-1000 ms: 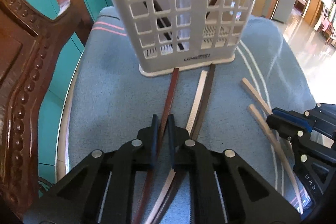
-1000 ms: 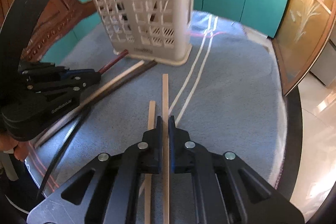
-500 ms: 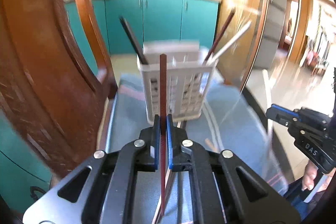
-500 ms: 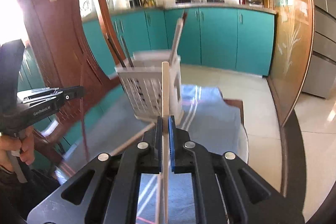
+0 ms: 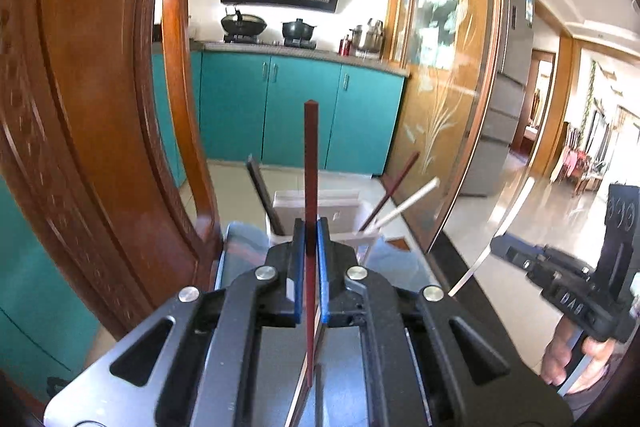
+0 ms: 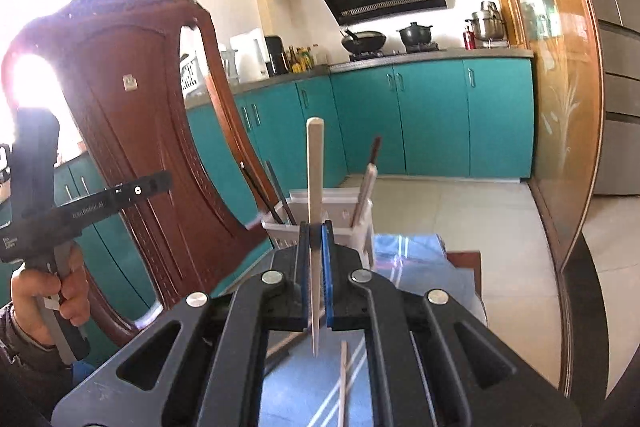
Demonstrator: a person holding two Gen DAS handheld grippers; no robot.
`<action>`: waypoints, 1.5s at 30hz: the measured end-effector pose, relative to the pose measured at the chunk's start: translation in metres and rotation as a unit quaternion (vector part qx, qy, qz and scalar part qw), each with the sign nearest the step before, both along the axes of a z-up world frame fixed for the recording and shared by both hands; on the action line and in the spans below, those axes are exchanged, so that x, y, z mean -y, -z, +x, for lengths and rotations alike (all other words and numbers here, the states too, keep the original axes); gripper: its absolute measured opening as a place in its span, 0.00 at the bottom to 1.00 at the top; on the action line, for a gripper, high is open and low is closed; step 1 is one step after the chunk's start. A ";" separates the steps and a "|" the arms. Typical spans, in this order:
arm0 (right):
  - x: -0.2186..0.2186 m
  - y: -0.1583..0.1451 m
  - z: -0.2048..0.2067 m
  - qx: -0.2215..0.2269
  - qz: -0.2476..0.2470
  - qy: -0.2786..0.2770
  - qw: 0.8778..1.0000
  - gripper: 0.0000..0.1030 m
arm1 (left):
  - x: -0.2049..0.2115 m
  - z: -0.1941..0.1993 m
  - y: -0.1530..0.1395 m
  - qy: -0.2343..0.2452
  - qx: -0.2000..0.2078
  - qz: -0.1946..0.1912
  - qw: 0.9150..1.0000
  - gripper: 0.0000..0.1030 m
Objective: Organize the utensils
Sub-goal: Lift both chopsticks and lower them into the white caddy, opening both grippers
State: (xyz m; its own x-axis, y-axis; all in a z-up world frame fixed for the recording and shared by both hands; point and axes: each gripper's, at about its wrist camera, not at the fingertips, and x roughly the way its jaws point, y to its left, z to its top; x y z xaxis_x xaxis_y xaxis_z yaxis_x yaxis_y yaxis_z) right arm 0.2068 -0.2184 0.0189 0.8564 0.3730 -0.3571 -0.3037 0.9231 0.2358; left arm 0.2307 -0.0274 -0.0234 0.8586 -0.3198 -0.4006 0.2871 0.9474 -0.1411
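Note:
My left gripper (image 5: 310,227) is shut on a dark red chopstick (image 5: 311,163) that stands upright, lifted above the blue cloth. My right gripper (image 6: 315,227) is shut on a pale wooden chopstick (image 6: 315,163), also upright. The white slotted utensil basket (image 5: 320,203) stands just beyond both grippers, also in the right wrist view (image 6: 340,215), holding several chopsticks that lean outward. A pale chopstick (image 6: 343,379) and darker ones (image 5: 304,395) still lie on the cloth below. Each gripper shows in the other's view: the right (image 5: 560,287), the left (image 6: 92,211).
A carved wooden chair back (image 5: 80,147) rises close on the left. The blue striped cloth (image 6: 400,255) covers the small table. Teal kitchen cabinets (image 6: 440,115) and a tiled floor lie beyond; a glass sliding door (image 5: 448,107) stands at the right.
Both grippers have lifted their chopsticks off the cloth and tilted upward from looking down at the table to looking level across the basket's top.

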 end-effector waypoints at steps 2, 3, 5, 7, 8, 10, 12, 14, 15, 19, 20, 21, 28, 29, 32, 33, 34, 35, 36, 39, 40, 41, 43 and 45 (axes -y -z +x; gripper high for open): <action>-0.001 -0.012 0.007 0.010 0.007 0.001 1.000 0.06 | -0.004 0.002 -0.017 0.000 0.015 -0.008 1.000 0.06; -0.002 -0.019 0.011 0.019 0.011 0.002 1.000 0.06 | -0.007 0.005 -0.027 -0.002 0.025 -0.015 1.000 0.06; -0.004 -0.037 0.019 0.043 0.019 0.008 0.999 0.06 | -0.012 0.013 -0.044 -0.006 0.046 -0.033 0.998 0.06; -0.006 -0.055 0.029 0.070 0.026 0.018 0.997 0.06 | -0.018 0.020 -0.061 -0.016 0.068 -0.054 0.996 0.06; -0.006 -0.060 0.032 0.081 0.027 0.026 0.996 0.06 | -0.022 0.018 -0.067 -0.023 0.076 -0.063 0.995 0.06; -0.008 -0.068 0.040 0.104 0.028 0.042 0.993 0.06 | -0.027 0.023 -0.072 -0.037 0.093 -0.082 0.992 0.06; -0.013 -0.069 0.052 0.121 0.030 0.054 0.991 0.06 | -0.032 0.034 -0.073 -0.059 0.109 -0.103 0.987 0.06; -0.017 -0.064 0.064 0.129 0.027 0.062 0.989 0.06 | -0.035 0.047 -0.069 -0.079 0.118 -0.119 0.983 0.06; -0.019 -0.060 0.071 0.127 0.026 0.063 0.990 0.06 | -0.036 0.054 -0.067 -0.088 0.118 -0.124 0.981 0.06; -0.029 -0.031 0.099 0.099 0.011 0.071 0.992 0.06 | -0.021 0.087 -0.049 -0.110 0.114 -0.101 0.982 0.06; -0.031 -0.025 0.104 0.093 0.005 0.074 0.993 0.06 | -0.015 0.096 -0.040 -0.113 0.107 -0.090 0.984 0.06; -0.033 -0.017 0.110 0.083 -0.003 0.077 0.994 0.06 | -0.009 0.104 -0.032 -0.115 0.101 -0.077 0.985 0.06; -0.045 0.020 0.125 0.049 -0.041 0.058 0.996 0.06 | 0.013 0.133 0.008 -0.109 0.044 -0.022 0.993 0.07; -0.046 0.024 0.126 0.043 -0.046 0.057 0.996 0.06 | 0.015 0.132 0.011 -0.108 0.042 -0.017 0.993 0.07; -0.051 0.031 0.126 0.032 -0.057 0.061 0.996 0.10 | 0.019 0.132 0.017 -0.100 0.027 -0.006 0.995 0.07; -0.051 0.032 0.124 0.031 -0.058 0.062 0.996 0.13 | 0.020 0.132 0.019 -0.099 0.023 -0.004 0.995 0.07; -0.051 0.032 0.121 0.032 -0.059 0.063 0.996 0.20 | 0.022 0.132 0.020 -0.098 0.022 -0.002 0.995 0.07; -0.050 0.032 0.118 0.034 -0.058 0.065 0.996 0.28 | 0.022 0.132 0.022 -0.096 0.021 0.002 0.995 0.07; -0.048 0.031 0.114 0.037 -0.058 0.065 0.996 0.31 | 0.022 0.131 0.023 -0.095 0.019 0.005 0.995 0.10; -0.045 0.025 0.097 0.054 -0.061 0.067 0.994 0.39 | 0.021 0.124 0.021 -0.095 0.023 0.008 0.995 0.26; -0.044 0.022 0.089 0.062 -0.062 0.067 0.994 0.42 | 0.021 0.122 0.020 -0.095 0.026 0.008 0.995 0.30; -0.042 0.019 0.084 0.068 -0.062 0.066 0.994 0.43 | 0.020 0.118 0.019 -0.094 0.029 0.008 0.995 0.32; -0.039 0.017 0.067 0.078 -0.063 0.056 0.993 0.49 | 0.015 0.107 0.019 -0.091 0.034 0.008 0.995 0.38; -0.035 0.020 0.051 0.085 -0.063 0.050 0.993 0.53 | 0.011 0.097 0.020 -0.087 0.037 0.007 0.995 0.42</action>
